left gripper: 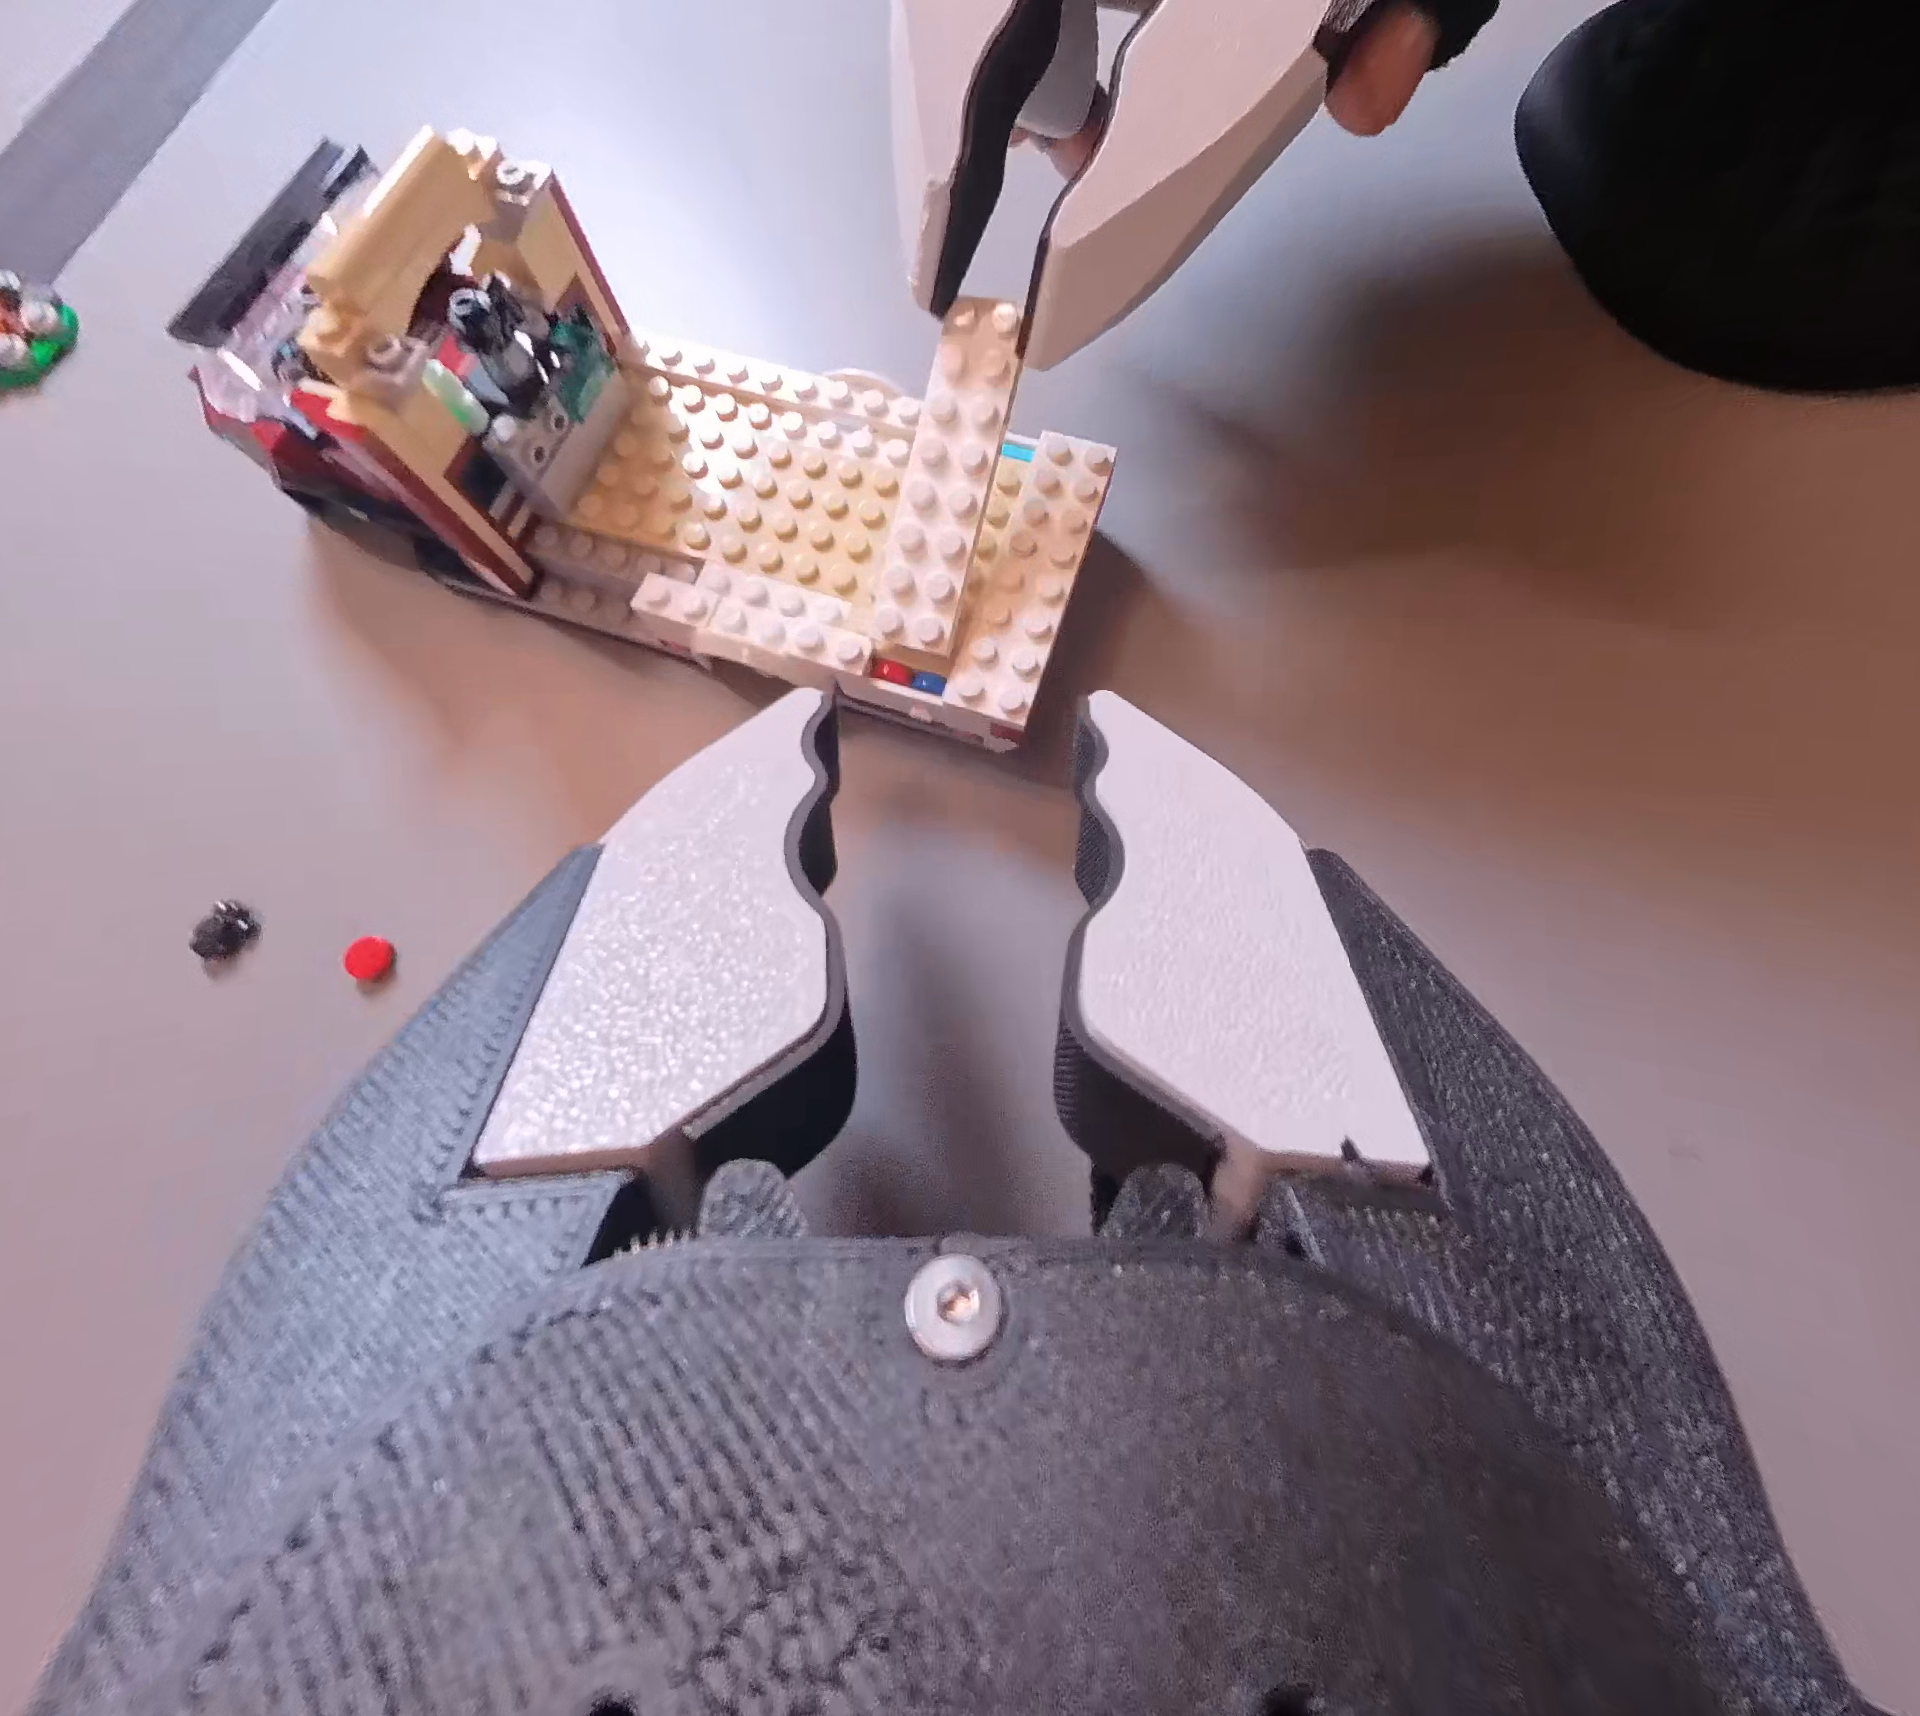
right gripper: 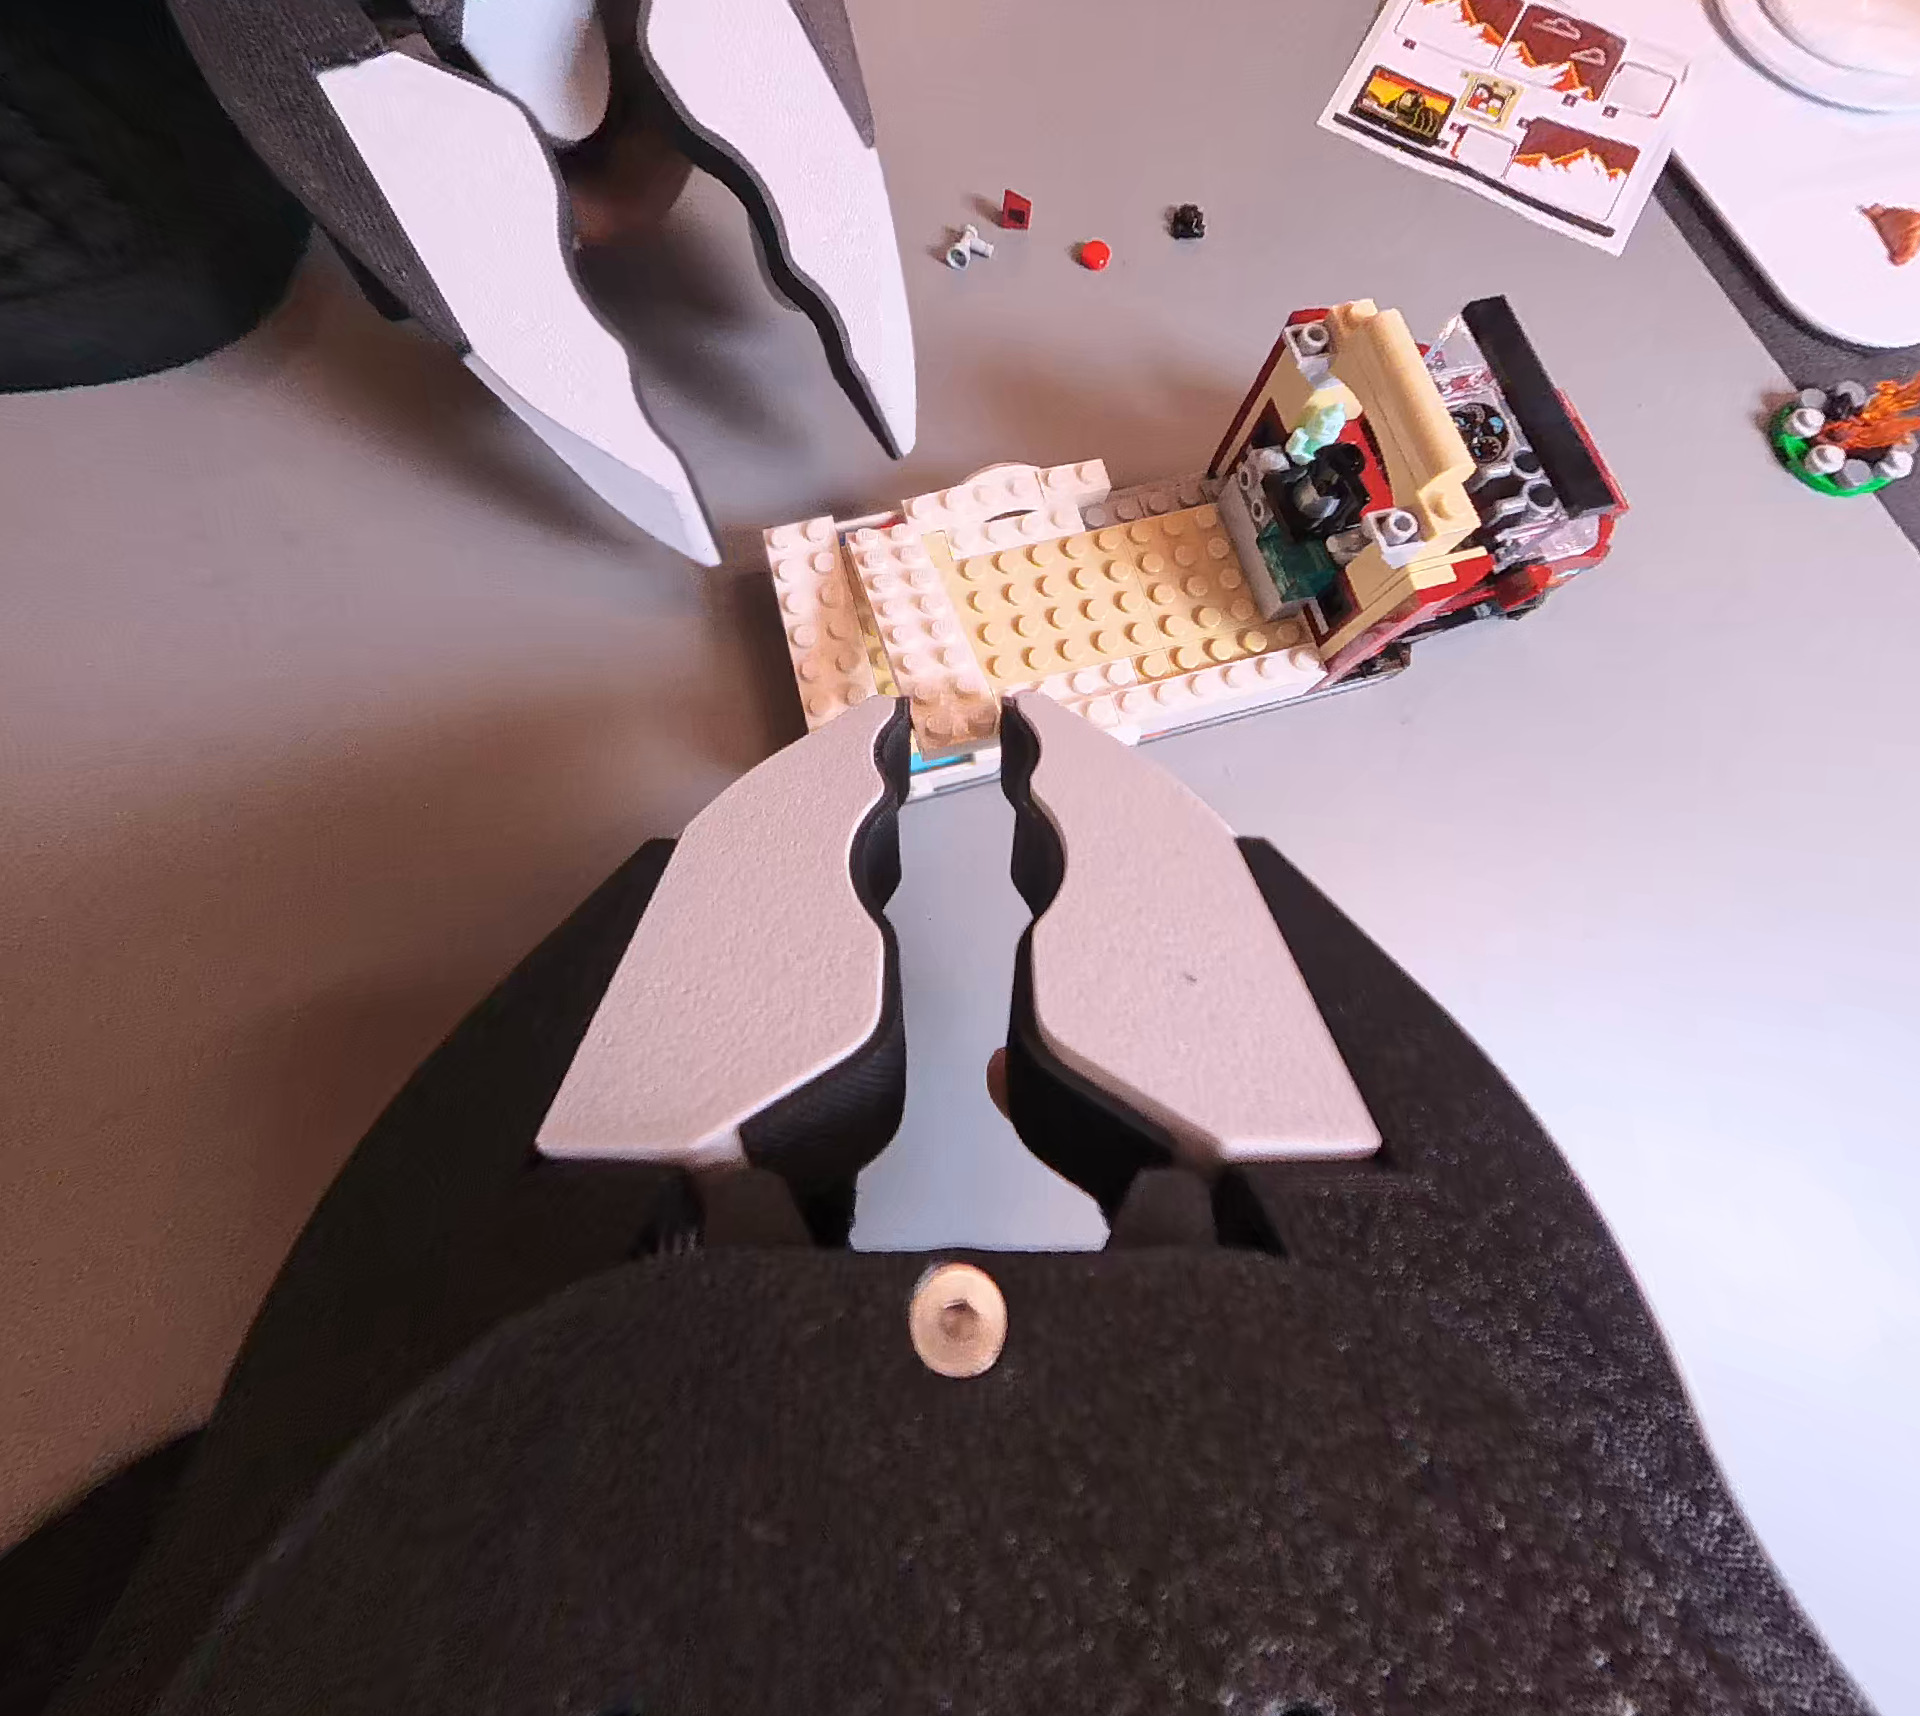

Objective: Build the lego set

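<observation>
Pinching white plate tilted in right tool; could pry off studs or shove model; left tool open, empty.

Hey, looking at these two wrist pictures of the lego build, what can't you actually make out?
- Left wrist view: whether the long white plate held by the right gripper is pressed down; its far end looks raised.
- Left wrist view: the cab interior is blurred.
- Right wrist view: the plate's held end sits behind the gripper's fingertips.
- Both views: the small black piece is too small to identify.
- Right wrist view: the campfire piece is cut by the edge.
</observation>
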### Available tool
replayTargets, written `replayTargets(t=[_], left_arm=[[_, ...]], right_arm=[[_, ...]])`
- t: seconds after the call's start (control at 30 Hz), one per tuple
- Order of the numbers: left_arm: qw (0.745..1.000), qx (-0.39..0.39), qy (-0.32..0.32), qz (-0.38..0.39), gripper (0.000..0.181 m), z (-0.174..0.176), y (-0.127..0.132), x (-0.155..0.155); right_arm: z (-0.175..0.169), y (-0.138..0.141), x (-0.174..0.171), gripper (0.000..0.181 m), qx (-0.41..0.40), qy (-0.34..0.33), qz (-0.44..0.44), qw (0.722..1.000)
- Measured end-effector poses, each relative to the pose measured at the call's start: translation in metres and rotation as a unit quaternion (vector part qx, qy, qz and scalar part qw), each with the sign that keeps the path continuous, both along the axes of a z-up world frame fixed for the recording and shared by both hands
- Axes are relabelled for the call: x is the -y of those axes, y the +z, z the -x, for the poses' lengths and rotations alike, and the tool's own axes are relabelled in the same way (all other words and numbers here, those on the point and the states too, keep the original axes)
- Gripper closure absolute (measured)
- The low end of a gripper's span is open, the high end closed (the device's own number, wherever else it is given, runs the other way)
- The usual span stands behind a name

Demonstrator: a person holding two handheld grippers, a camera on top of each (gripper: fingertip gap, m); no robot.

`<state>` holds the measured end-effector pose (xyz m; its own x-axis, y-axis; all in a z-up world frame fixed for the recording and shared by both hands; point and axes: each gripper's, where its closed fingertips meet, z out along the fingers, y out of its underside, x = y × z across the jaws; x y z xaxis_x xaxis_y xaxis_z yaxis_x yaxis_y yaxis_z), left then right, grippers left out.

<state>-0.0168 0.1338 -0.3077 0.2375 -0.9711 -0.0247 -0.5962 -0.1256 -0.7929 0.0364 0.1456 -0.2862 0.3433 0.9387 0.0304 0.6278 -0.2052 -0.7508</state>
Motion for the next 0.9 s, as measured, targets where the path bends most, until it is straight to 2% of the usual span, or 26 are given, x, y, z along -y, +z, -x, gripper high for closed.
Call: replayTargets(t=[0.3,0.53,0.9], left_arm=[[0.998,-0.054,0.005,0.020,0.126,0.009,-0.020,0.005],[0.998,-0.050,-0.001,0.028,0.125,0.006,-0.022,0.008],[0.998,-0.053,-0.004,0.028,0.125,0.005,-0.023,0.010]], right_arm=[[0.011,0.009,-0.001,0.166,-0.038,-0.004,-0.025,0.999],[0.016,0.016,0.001,0.166,-0.065,0.000,-0.030,0.997],[0.010,-0.009,0.004,0.166,-0.005,0.009,-0.040,0.999]])
